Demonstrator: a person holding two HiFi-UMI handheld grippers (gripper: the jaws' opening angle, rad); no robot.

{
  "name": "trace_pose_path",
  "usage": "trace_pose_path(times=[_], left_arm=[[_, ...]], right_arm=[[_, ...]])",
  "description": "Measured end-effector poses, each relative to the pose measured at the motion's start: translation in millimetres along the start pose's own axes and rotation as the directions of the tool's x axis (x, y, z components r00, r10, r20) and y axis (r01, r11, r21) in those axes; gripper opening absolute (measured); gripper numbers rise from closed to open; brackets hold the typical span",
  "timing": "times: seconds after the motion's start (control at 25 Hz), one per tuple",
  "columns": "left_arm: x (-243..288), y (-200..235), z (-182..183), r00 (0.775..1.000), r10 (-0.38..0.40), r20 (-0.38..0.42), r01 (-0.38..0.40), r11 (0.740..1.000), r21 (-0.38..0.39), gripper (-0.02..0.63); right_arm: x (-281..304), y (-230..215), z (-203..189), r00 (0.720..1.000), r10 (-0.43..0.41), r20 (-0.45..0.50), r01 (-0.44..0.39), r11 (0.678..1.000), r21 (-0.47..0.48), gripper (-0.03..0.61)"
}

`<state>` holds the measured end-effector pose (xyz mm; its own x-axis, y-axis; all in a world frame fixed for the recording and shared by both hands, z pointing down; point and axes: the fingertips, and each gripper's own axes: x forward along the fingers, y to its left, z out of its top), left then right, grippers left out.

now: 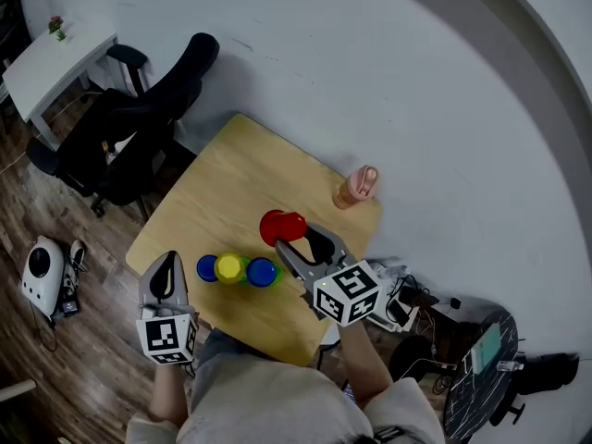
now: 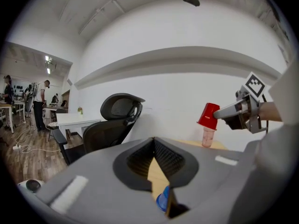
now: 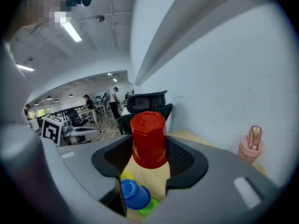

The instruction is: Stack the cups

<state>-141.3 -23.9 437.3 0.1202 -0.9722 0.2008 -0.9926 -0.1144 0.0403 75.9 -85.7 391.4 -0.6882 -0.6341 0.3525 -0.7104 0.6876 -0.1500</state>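
A red cup [image 1: 282,228] hangs upside down above the wooden table [image 1: 231,174], with my right gripper [image 1: 296,239] shut on its sides. The right gripper view shows this red cup [image 3: 148,140] between the pads [image 3: 180,155]. Below it on the table stand a blue cup [image 3: 134,194] on a green one [image 3: 150,206] and a yellow cup [image 3: 125,175]. From the head view the row reads blue [image 1: 207,267], yellow [image 1: 229,267], then blue [image 1: 263,271]. My left gripper [image 1: 167,266] is shut and empty, over the table's near left edge.
A pink bottle [image 1: 357,187] stands at the table's far right corner. A black office chair [image 1: 139,118] sits beyond the left side, with a white desk [image 1: 55,63] behind it. Cables and gear [image 1: 416,308] lie on the floor to the right.
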Motion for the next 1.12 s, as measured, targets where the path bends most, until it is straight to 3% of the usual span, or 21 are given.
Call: trace_pose_path(times=[0.36,0.68,1.12], left_arm=[[-21.0,-19.2,-0.4,1.000,0.008,0.009,-0.008,1.000,0.010,0.058],[-35.8,-21.9,-2.7,0.999,0.031,0.013,-0.031,0.999,0.006,0.058],[-47.5,-11.9,-11.7,0.998,0.066,0.001,-0.066,0.998,-0.008,0.058]], right_arm=[[-19.1,45.1,-28.5,0.993,0.075,-0.089,-0.079,0.996,-0.051,0.219],[-11.2,75.4,-49.7,0.970,0.123,-0.207,-0.147,0.983,-0.105,0.219],[9.6,84.2,-71.1,0.954,0.098,-0.284,-0.151,0.974,-0.170,0.221]])
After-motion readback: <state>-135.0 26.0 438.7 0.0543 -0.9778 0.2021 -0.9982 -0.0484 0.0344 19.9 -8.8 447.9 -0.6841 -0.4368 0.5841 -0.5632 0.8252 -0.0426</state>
